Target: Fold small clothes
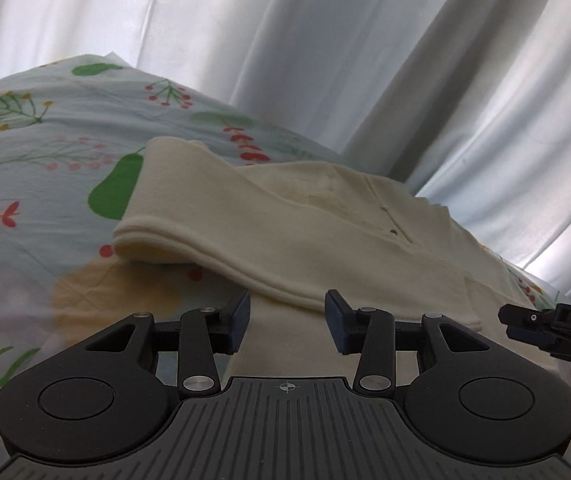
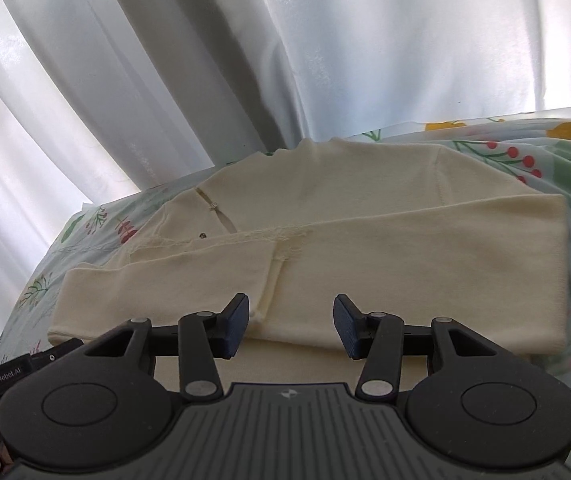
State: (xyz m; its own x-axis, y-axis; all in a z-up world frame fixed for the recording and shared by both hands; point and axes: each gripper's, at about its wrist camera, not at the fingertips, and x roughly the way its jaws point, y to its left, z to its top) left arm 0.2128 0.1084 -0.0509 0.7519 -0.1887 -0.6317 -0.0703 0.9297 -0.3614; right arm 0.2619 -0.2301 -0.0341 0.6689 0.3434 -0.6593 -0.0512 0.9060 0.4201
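The cream garment [image 2: 325, 248] lies partly folded on the flower-print bed sheet [image 1: 25, 184], a sleeve laid across its body, white curtains [image 2: 325, 40] behind. The left gripper [image 1: 287, 322] hangs over its near edge, jaws parted about halfway, nothing between the pads. The right gripper [image 2: 291, 326] hovers alongside, likewise half open and empty above the near hem.

A home bedroom is showing here: a floral-printed bedsheet [image 1: 25, 152] is covering a soft bed, and white curtains [image 2: 165, 60] are hanging behind it.
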